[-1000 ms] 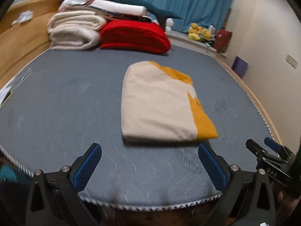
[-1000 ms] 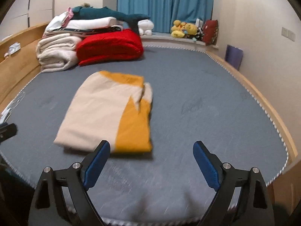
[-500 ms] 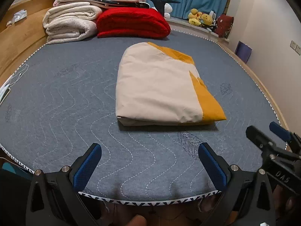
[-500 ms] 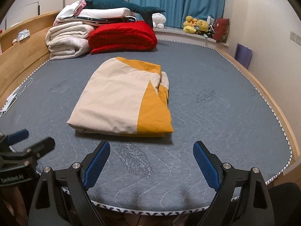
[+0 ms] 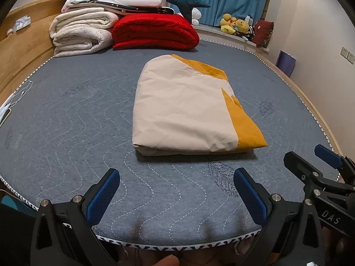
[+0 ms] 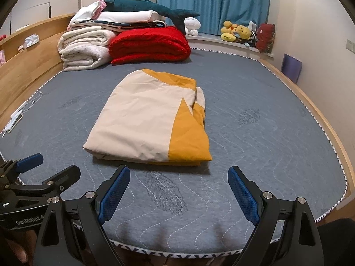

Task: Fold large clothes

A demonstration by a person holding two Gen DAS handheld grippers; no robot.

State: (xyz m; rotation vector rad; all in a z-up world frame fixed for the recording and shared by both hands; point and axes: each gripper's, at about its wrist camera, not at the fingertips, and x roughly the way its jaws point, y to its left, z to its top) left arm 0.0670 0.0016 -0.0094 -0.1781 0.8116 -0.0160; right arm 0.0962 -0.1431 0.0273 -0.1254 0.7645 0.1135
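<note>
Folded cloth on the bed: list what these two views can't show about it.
- Folded cloth: its underside and inner layers, hidden in both views by the top layer.
- Its far edge, left wrist view: foreshortened, alignment unclear.
- What garment it is: no collar or sleeves visible, either view.

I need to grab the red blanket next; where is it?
The red blanket lies at the far end of the bed, right of the rolled white blankets, beyond the folded cloth.

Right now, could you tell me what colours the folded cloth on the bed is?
Beige with a mustard-yellow panel: cloth, clearest in the right wrist view.
</note>
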